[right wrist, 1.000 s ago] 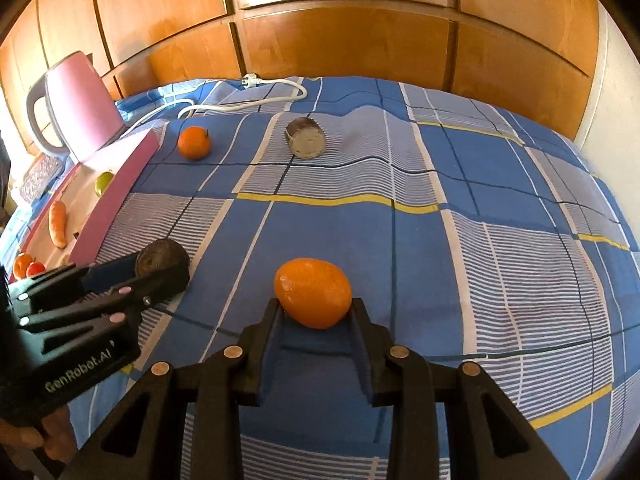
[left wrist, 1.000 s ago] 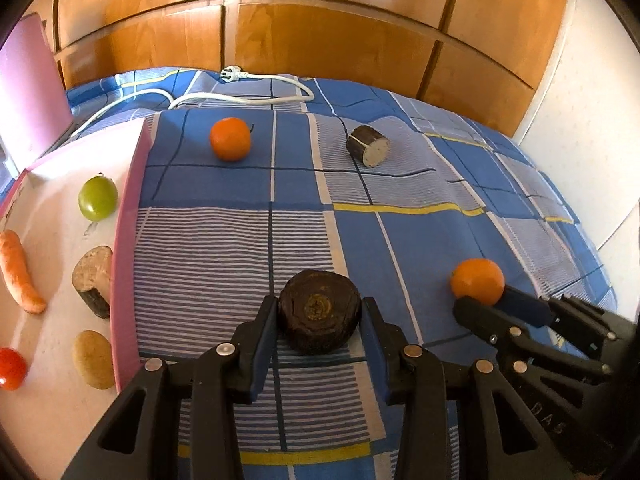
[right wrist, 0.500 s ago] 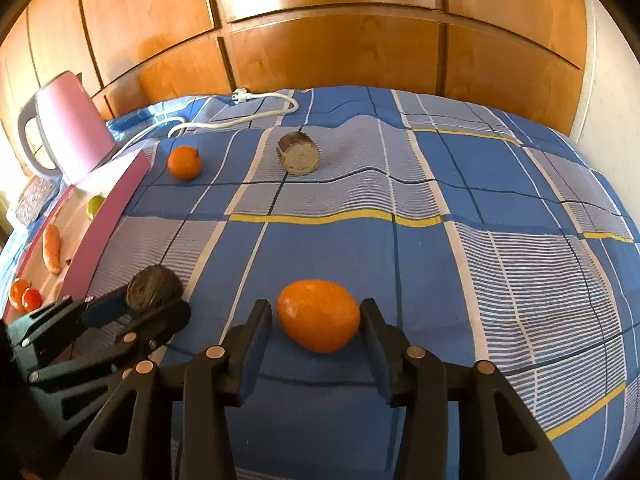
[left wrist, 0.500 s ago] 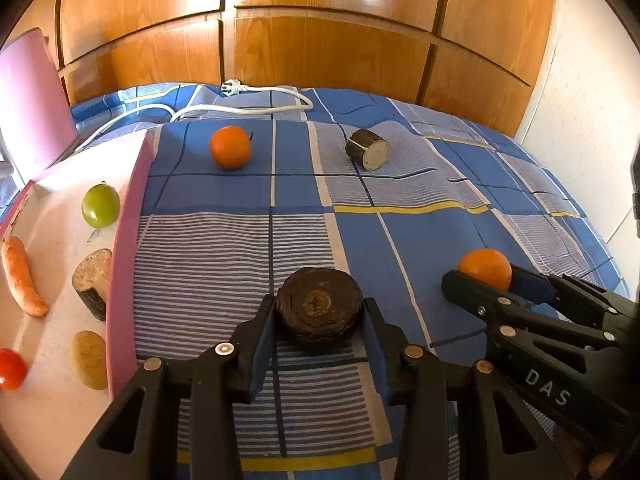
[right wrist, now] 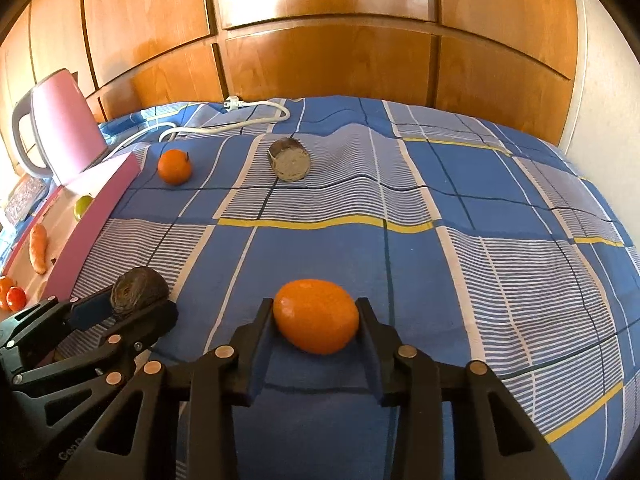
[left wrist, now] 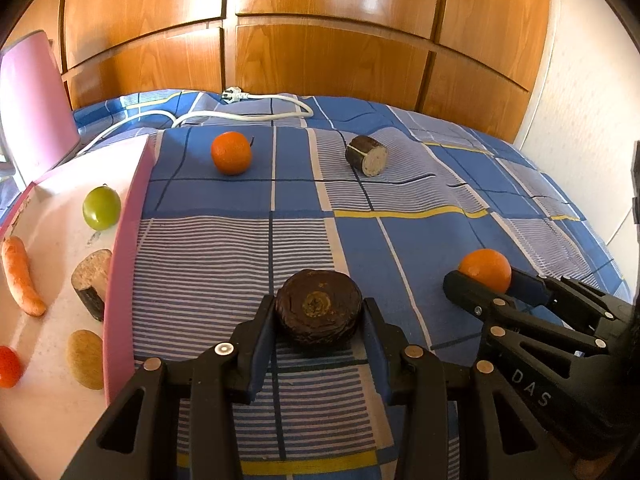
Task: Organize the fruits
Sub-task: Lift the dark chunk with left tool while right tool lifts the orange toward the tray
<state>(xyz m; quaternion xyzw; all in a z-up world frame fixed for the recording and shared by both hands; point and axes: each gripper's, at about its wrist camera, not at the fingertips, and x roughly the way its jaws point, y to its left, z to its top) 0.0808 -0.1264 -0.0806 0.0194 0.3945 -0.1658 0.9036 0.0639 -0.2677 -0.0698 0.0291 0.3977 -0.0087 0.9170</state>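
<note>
Bracketing two items on the blue checked bedspread (left wrist: 304, 240) | your left hand-held gripper (left wrist: 318, 322) pinches the dark brown round fruit (left wrist: 319, 312) | right hand-held gripper (right wrist: 316, 322) clamps the smooth orange citrus (right wrist: 316, 316) | both near, likely bound for the pink-rimmed white tray (left wrist: 124, 264) on the left

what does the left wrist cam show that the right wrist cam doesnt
Only the left wrist view shows the potato and the cut brown chunk inside the pink tray.

Only the right wrist view shows the pink kettle's handle and a second tomato.

Both show the left hand-held gripper shut on the dark round fruit, the right hand-held gripper around the orange, the far orange, the carrot and the white cable.
</note>
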